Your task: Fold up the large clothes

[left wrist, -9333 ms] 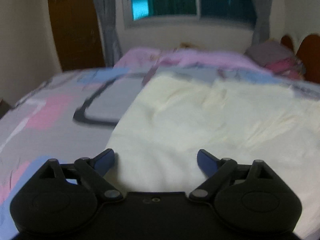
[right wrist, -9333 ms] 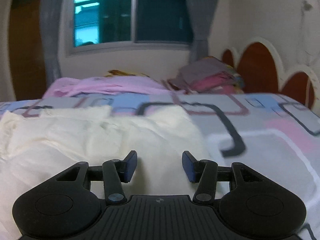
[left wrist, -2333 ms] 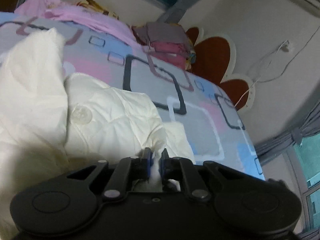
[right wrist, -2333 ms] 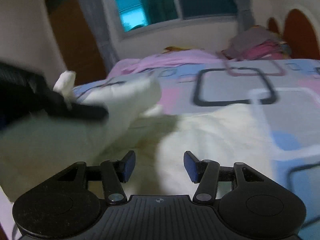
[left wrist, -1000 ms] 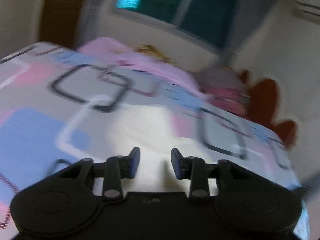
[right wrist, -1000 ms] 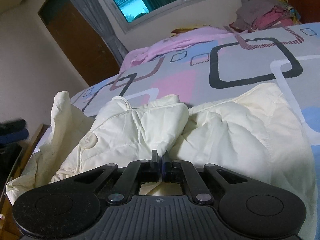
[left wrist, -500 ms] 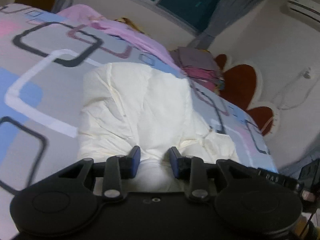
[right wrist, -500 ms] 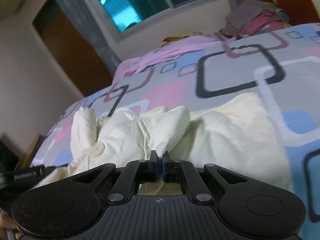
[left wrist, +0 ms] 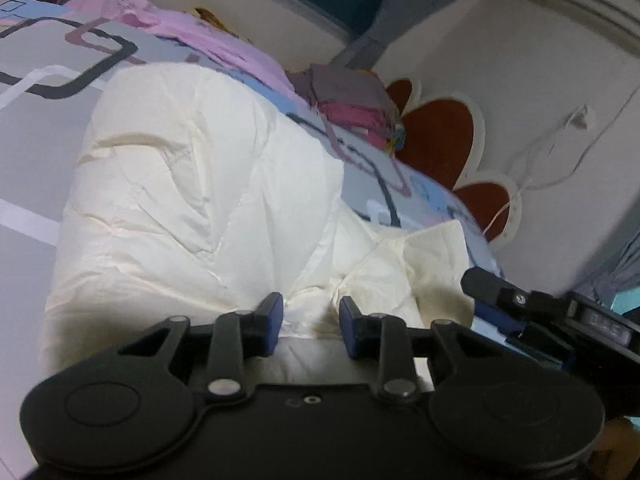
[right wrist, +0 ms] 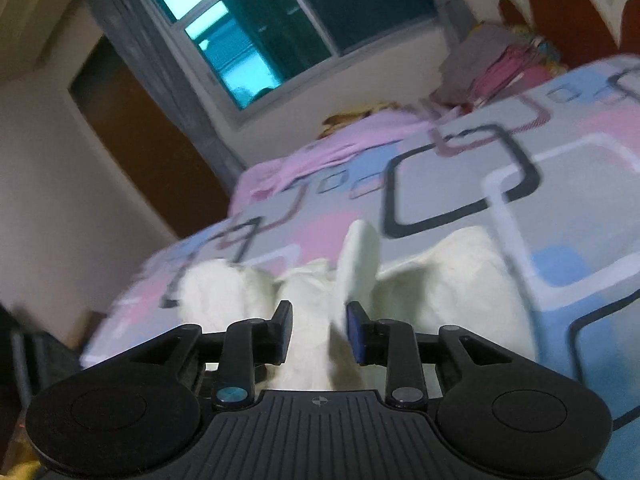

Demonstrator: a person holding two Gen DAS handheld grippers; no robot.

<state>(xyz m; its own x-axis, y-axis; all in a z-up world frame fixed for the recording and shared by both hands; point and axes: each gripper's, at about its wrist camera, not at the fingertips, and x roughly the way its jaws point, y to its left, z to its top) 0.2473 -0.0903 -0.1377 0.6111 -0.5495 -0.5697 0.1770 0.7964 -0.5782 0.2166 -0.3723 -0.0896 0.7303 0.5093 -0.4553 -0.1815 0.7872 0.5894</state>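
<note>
Your left gripper (left wrist: 311, 326) is held low over the cream garment (left wrist: 192, 196) with its jaws parted and nothing between them; its blue fingertips (left wrist: 273, 322) sit just above the fabric; your right gripper (right wrist: 319, 330) also has its jaws apart, over the same garment's near edge; seen from the left wrist, it reaches in from the right of the garment.
</note>
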